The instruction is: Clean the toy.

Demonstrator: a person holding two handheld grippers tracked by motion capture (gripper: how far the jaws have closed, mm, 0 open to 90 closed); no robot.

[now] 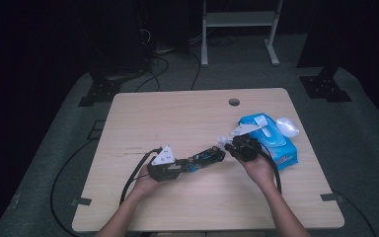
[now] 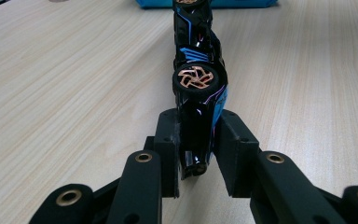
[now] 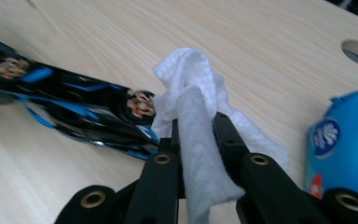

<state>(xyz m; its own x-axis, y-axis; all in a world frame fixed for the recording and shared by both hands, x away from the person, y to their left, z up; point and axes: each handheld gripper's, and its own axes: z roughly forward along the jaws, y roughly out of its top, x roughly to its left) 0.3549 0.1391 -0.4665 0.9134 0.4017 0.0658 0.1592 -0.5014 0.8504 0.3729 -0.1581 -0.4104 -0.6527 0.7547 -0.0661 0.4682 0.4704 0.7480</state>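
Gripping one toy car (image 2: 196,93) by its end, the left gripper (image 2: 196,154) has both jaws pressed against the car's black and blue body, so the claw is clamped on it. The car lies turned on its side in the left gripper view, one copper-spoked wheel (image 2: 198,78) facing up and a second wheel farther along near the top edge. In the high view the same car (image 1: 205,157) stretches from the left gripper (image 1: 165,165) toward the right gripper (image 1: 244,145), held just above the wooden table (image 1: 177,118).

One white wipe (image 3: 200,135) is pinched between the jaws of the right gripper (image 3: 200,140), which are closed on it; the cloth bunches above the jaw tips and hangs below them. Its bunched top touches the car (image 3: 79,114) at the wheel nearest the right gripper.

One blue pack of wipes (image 1: 271,140) lies on the table just beyond the right gripper, on the side away from the car, with its flap open and a white wad (image 1: 287,126) at its far corner. Two hands hold the grippers, one each. One round hole (image 1: 234,102) sits in the table, well beyond the car.
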